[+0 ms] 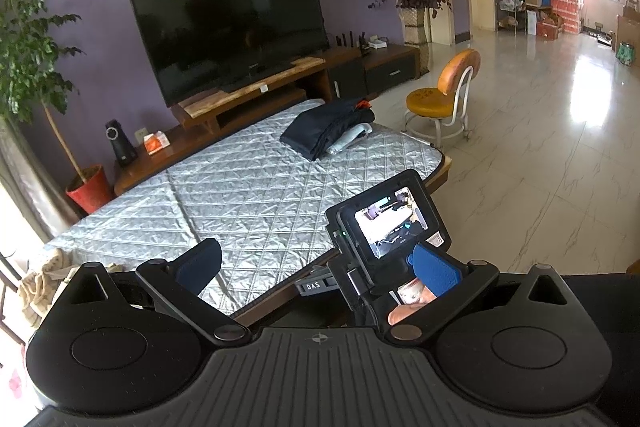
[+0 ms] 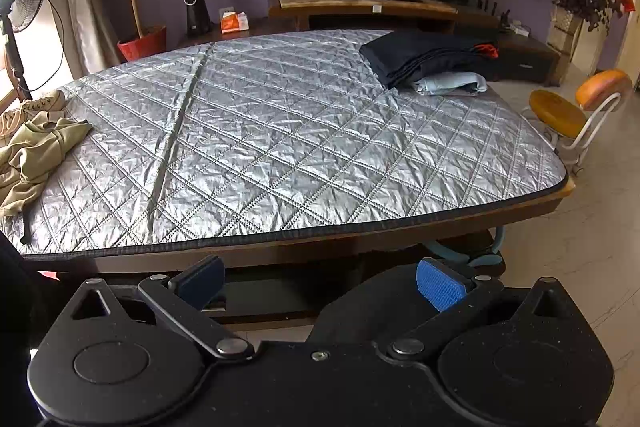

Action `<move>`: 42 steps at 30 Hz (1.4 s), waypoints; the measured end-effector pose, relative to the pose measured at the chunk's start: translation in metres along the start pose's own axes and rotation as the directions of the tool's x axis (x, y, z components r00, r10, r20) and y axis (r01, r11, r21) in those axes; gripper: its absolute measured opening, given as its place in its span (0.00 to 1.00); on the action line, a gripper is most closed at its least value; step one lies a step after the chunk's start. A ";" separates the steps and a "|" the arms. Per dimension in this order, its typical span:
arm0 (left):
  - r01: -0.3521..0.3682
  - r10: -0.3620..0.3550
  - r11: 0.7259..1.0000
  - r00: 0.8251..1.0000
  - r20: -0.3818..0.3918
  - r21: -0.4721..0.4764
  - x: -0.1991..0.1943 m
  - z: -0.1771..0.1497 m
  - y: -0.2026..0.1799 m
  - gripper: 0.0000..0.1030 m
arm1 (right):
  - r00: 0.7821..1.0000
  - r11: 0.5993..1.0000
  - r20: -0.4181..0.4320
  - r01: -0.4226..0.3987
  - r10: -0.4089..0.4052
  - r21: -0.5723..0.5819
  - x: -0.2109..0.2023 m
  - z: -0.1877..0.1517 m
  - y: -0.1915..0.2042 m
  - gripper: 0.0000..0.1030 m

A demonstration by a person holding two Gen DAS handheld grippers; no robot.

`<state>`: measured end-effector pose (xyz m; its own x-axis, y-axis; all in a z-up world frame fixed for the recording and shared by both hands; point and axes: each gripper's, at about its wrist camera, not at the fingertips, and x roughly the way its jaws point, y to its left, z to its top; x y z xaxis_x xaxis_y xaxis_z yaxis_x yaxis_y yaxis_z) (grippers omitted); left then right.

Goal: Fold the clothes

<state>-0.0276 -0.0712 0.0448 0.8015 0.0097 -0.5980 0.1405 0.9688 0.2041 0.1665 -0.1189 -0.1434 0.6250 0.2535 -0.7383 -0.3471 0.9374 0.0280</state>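
Ahead of both grippers, a table covered by a quilted silver mat (image 2: 280, 131) carries a folded dark garment (image 2: 424, 55) stacked over a pale blue one (image 2: 452, 83) at its far right corner, while a crumpled olive garment (image 2: 36, 155) lies at the left edge. Left gripper (image 1: 316, 267) and right gripper (image 2: 320, 283) hover short of the near table edge, jaws spread wide with nothing between them. Part of a hand (image 1: 408, 307) and a small screen (image 1: 390, 221) sit just beyond the left gripper's right finger.
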 end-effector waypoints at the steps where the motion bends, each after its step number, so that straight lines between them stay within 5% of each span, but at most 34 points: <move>1: 0.002 -0.002 1.000 1.000 -0.002 -0.001 0.001 -0.001 0.000 1.00 | 1.000 1.000 0.000 0.000 0.000 0.000 0.000 0.001 0.000 0.99; 42: 0.013 -0.015 0.999 0.998 -0.058 -0.034 0.016 -0.015 0.001 1.00 | 1.000 1.000 0.008 0.001 -0.001 0.008 -0.001 -0.001 -0.002 0.99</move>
<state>-0.0239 -0.0662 0.0237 0.7643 0.0091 -0.6448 0.1314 0.9767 0.1696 0.1661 -0.1213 -0.1434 0.6310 0.2543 -0.7329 -0.3409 0.9395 0.0325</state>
